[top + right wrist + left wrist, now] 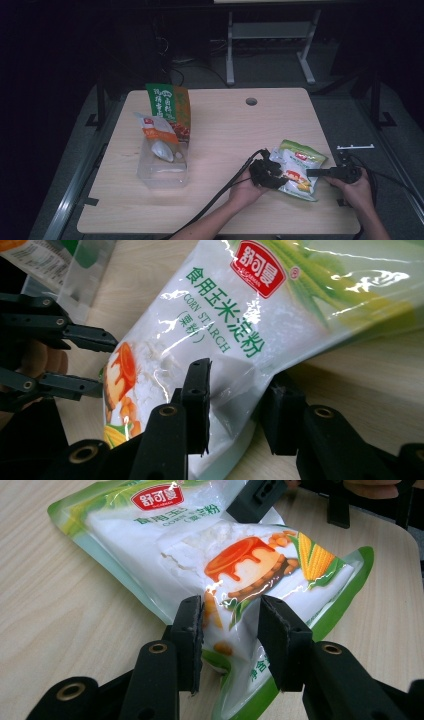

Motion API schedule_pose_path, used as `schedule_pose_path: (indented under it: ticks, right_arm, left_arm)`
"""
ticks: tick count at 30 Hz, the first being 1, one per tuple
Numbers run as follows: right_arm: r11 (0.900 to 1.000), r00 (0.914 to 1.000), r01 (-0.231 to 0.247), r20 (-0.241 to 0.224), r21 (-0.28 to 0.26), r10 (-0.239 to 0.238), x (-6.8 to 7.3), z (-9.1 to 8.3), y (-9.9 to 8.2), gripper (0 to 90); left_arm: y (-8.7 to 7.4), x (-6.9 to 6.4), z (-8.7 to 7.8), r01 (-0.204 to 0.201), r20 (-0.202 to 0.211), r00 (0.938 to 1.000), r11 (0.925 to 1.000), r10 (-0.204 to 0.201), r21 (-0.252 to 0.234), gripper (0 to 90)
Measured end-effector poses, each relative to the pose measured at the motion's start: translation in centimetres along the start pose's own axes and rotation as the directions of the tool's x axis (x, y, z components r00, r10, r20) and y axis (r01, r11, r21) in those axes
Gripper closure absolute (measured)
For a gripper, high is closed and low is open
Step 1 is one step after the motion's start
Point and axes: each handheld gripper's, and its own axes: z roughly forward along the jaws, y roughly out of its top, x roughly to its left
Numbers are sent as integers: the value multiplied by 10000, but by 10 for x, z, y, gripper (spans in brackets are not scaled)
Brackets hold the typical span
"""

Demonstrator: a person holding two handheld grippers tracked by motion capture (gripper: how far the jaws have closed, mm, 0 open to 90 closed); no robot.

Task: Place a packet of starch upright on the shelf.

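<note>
- Presently, near right of the wooden table [220, 130]: corn starch bag [299, 169] lying flat, printed face up, held from two sides.
- Left gripper [266, 172], left gripper view: jaws astride the bag's lower edge [235, 630], film bulging between the pads; closed onto the bag as far as can be judged, pad contact looking firm on one side only.
- Right gripper [312, 173], right gripper view: one jaw above the bag [225, 335], the other tucked beneath its edge; pinching the bag, though how hard cannot be told.
- Risk: glossy film liable to slip from either pinch if lifted, since both holds sit at the margins and the powder inside looks loose and free to shift.
- Risk: opposed pulling likely to stretch or tear a seam, spilling starch over the table.
- Farther left: clear plastic container [162, 167] with a white-and-orange pouch [159, 137] standing in it.
- Just behind that: green packet [170, 107], upright, well apart from the work.
- Far edge: round cable hole [251, 101].
</note>
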Motion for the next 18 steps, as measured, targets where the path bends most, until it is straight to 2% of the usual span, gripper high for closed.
schedule_pose_path:
  ticks: [2, 4, 7, 9, 10, 11, 12, 14, 18]
  right_arm:
    - [10000, 10000, -45, -69, -1, 45, 0, 1, 0, 690]
    - [9997, 9984, -228, -521, 14, 228, -2, 2, -1, 737]
    - [9999, 9980, -154, -621, -46, 151, -1, 2, -1, 803]
    - [10000, 9984, -3, -563, -75, -2, 0, 1, -1, 821]
    - [9990, 9988, 428, -240, -100, -430, 7, 1, 0, 840]
    - [9990, 9988, 428, -240, -100, -430, 7, 1, 0, 840]
    - [9972, 9972, 747, 55, -101, -747, 14, 0, 1, 849]
    - [9953, 9951, 962, 242, -138, -958, 20, -1, 1, 852]
    - [9896, 9889, 1400, 547, -329, -1381, 34, -6, 1, 857]
  left_arm:
    - [0, 0, 1, -17, -9, 10000, 10000, 17, 30, 619]
    - [-1, -1, 1, 83, 10, 10000, 10000, -83, 21, 618]
    - [-2, -1, 1, -73, -37, 10000, 9999, 73, 137, 614]
    - [-2, -1, 1, -23, -86, 10000, 10000, 24, 37, 611]
    - [-3, -2, 1, 54, -87, 9999, 10000, -53, 59, 608]
    - [-3, -2, 1, 54, -87, 9999, 10000, -53, 59, 605]
    - [-4, -2, 0, -24, -147, 9999, 9999, 26, 114, 598]
    - [-6, -2, -3, -147, -177, 9997, 9998, 150, 168, 585]
    - [-9, 0, -9, 109, -191, 9998, 9999, -109, -7, 556]
